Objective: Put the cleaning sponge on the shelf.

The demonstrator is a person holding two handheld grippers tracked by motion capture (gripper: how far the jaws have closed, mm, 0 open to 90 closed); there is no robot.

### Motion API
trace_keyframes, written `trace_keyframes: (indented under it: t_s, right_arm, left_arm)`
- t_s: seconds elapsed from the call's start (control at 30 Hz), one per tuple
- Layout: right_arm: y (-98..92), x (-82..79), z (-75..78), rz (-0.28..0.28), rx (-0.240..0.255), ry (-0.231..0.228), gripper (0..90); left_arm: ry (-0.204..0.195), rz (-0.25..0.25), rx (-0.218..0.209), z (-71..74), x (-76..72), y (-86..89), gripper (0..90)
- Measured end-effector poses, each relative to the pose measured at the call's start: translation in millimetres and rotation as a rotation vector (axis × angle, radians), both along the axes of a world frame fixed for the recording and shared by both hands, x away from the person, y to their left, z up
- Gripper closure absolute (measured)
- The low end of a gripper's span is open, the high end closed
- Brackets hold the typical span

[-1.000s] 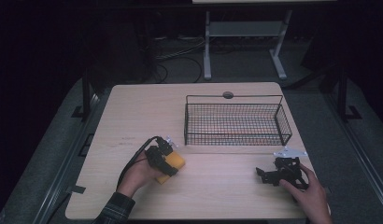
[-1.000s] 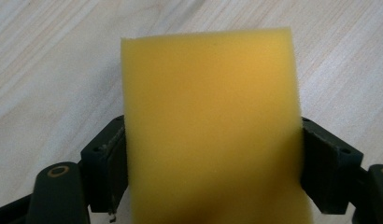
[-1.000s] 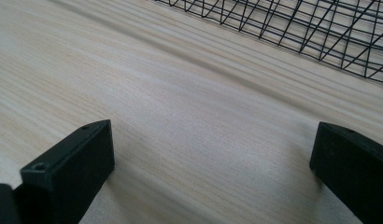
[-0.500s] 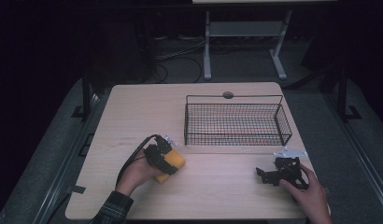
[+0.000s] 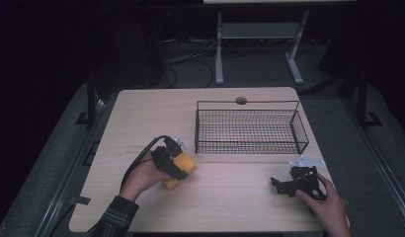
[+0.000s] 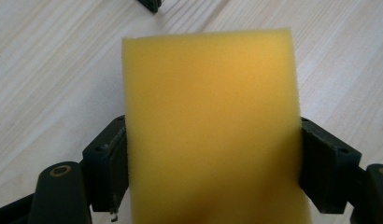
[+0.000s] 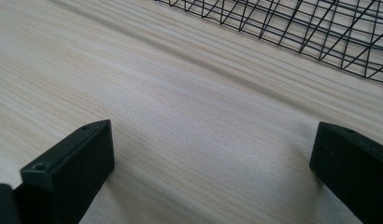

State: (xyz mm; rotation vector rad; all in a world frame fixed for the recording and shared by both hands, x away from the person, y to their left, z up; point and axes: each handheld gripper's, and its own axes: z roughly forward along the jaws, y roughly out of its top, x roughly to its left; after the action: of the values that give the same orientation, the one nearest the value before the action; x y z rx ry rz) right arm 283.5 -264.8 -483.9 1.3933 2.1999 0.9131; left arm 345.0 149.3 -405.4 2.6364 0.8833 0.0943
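1. Between our left gripper fingers we are clamping the yellow sponge; one pad is pressing each of its sides, and the block is standing up past the fingertips in the left gripper view.
2. From the high view, we are holding the left gripper and sponge at the left-centre of the tabletop, low over the wood; we cannot tell whether the sponge is touching it.
3. Key relation: the wire basket is lying to the right of and a bit beyond the sponge, near but apart. Its long axis is running left-right across the tabletop, and its near left corner is the closest part to the held sponge.
4. We are resting the right gripper on the near right of the tabletop, in front of the basket's right end, fingers spread wide apart on nothing; bare tabletop is showing between them and basket mesh just beyond.
5. Judgement: the left hand is doing the carrying, so the coming move is probably lifting the sponge over the near wall and going right and forward. The right hand is idling, near the basket but empty.
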Motion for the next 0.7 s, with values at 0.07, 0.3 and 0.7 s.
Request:
trace_keyframes:
  t_s: [0.07, 0.3, 0.7]
  right_arm:
    - [0.0, 0.0, 0.0, 0.000, 0.000, 0.000, 0.0]
    - [0.1, -0.1, 0.1, 0.000, 0.003, 0.001, 0.0]
    - [-0.2, 0.1, 0.0, 0.002, -0.002, -0.001, 0.0]
  left_arm:
    - [-0.003, 0.000, -0.002, 3.9, 0.6, -0.7, 22.0]
    - [-0.016, -0.002, 0.000, 15.7, 3.2, -1.1, 22.0]
    - [-0.032, -0.019, -0.016, 40.7, 8.8, -4.1, 22.1]
